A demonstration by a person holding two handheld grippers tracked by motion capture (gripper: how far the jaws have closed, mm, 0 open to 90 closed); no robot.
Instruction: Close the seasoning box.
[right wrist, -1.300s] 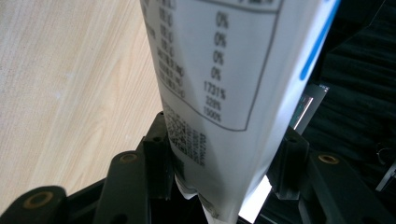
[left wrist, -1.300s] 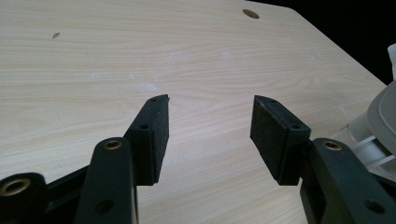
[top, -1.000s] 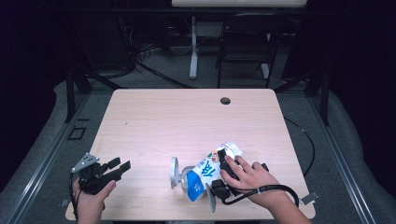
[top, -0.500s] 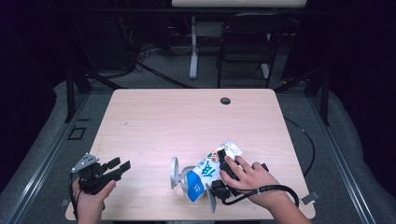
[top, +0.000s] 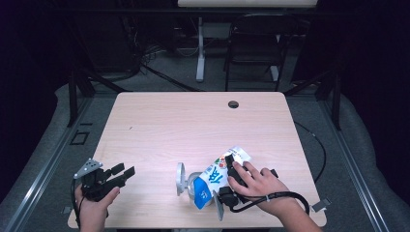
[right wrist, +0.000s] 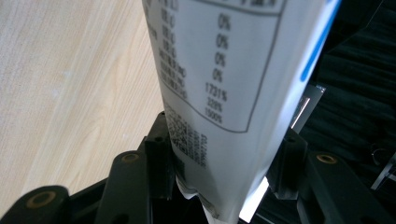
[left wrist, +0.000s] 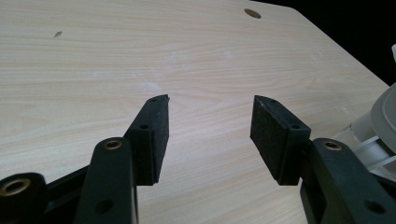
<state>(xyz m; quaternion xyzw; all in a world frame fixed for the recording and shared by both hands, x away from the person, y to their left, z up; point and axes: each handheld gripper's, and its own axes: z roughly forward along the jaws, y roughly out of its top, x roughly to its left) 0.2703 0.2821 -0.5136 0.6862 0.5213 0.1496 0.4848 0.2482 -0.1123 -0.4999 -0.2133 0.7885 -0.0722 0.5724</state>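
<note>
A blue and white carton (top: 212, 181) is tilted over the table's near edge. Its printed nutrition panel (right wrist: 210, 79) rises between the jaws in the right gripper view. My right gripper (top: 225, 178) is shut on the carton, with a hand wrapped over the gripper. Just left of the carton a clear round container (top: 185, 181) lies on the wood; its pale rim (left wrist: 385, 116) is at the right edge of the left gripper view. My left gripper (top: 124, 171) rests at the near left corner, jaws open (left wrist: 210, 121) and nothing between them.
The light wooden table (top: 193, 125) has a dark cable hole (top: 233, 104) near its far edge. A black cable (top: 270, 198) loops from my right gripper. Beyond the table are a dark floor, chair legs and a white stand.
</note>
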